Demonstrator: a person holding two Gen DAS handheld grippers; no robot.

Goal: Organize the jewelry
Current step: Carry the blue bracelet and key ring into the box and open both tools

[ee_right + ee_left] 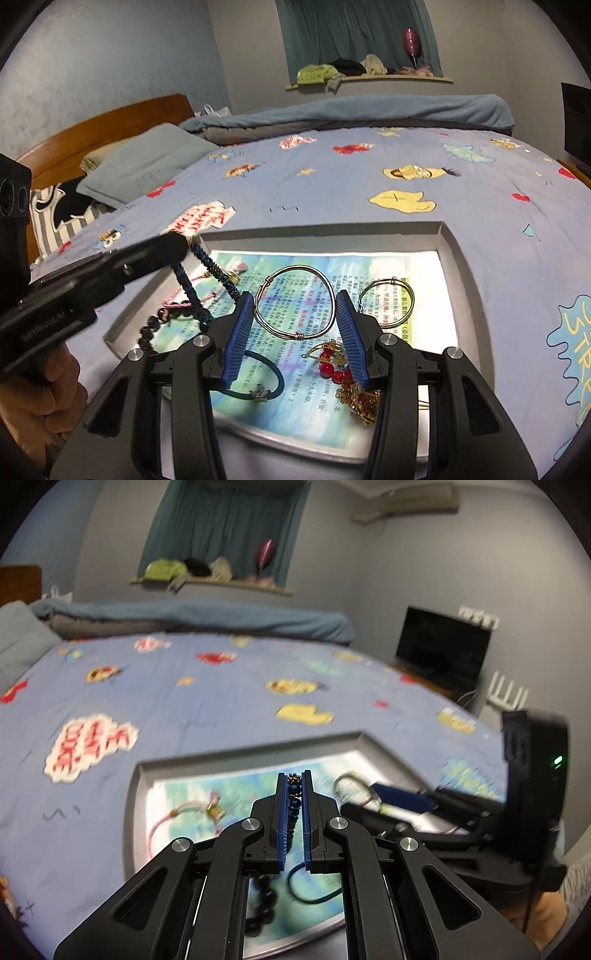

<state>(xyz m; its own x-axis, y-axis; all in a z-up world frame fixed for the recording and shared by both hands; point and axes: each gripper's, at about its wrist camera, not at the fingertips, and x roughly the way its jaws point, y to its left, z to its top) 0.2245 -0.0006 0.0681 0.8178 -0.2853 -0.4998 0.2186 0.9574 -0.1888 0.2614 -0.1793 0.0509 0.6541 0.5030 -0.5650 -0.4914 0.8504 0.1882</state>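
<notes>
Black linkage tongs [295, 328] with ribbed blue pads [238, 341] and silver screws [135, 355]

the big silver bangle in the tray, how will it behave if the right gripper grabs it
The bangle looks like rigid metal wire, so it should keep its shape. Smooth and thin, it may slip between the pads. Lying flat on paper, it would probably slide rather than roll.

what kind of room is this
Most likely a bedroom: the tray of jewelry sits on a bed with a cartoon-print sheet, a wooden headboard and pillow behind it, and a curtained window.
</notes>
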